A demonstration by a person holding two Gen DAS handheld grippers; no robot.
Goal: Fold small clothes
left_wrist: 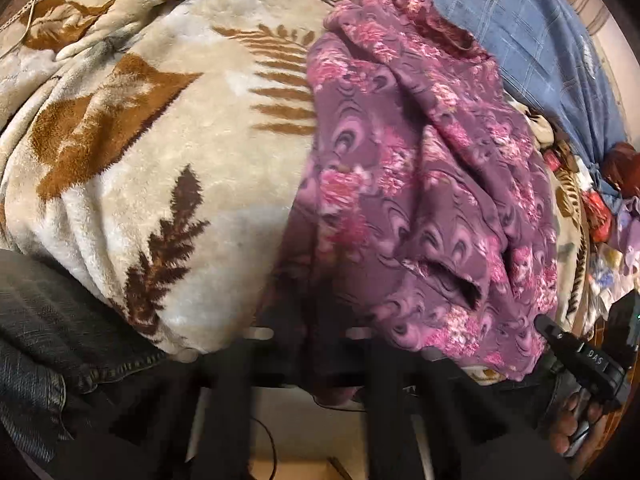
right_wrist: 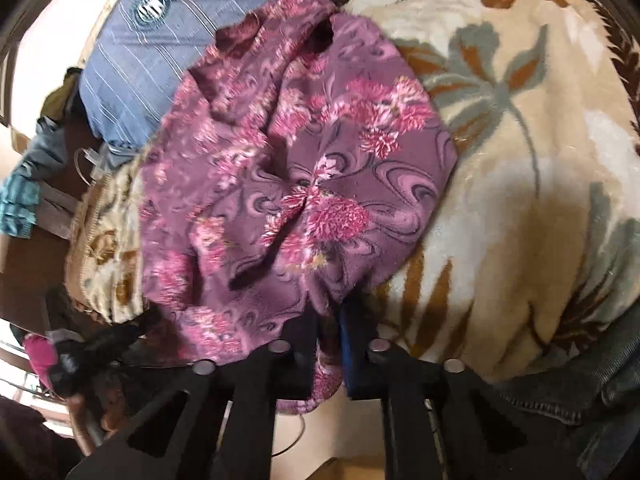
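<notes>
Left wrist view – garment: the purple floral garment [left_wrist: 420, 184] lies bunched and creased on the leaf-print fleece blanket [left_wrist: 160, 140], its near hem hanging over the edge toward the camera.
Left wrist view – left gripper: the left gripper [left_wrist: 316, 344] has its jaws drawn nearly together on the near hem; shadow hides the pads, but cloth runs down between the fingers, so I judge it pinched.
Left wrist view – neighbours: the right gripper [left_wrist: 552, 330] sits at the garment's other near corner; a blue checked cloth [left_wrist: 500, 20] lies behind, denim [left_wrist: 48, 340] at the near left.
Right wrist view – garment: the same garment [right_wrist: 304, 184] spreads rumpled ahead, a tongue of hem falling between the fingers.
Right wrist view – right gripper: the right gripper [right_wrist: 330, 328] is nearly closed, clamped on that hem.
Right wrist view – left gripper: it [right_wrist: 120, 336] shows blurred at the far corner.
Risk – shallow bite: a thin pinch of hem may slip out on lifting.
Risk – hidden layers: a crease caught double would fold crooked.
Risk – blanket: plush pile nipped with the hem would drag along.
</notes>
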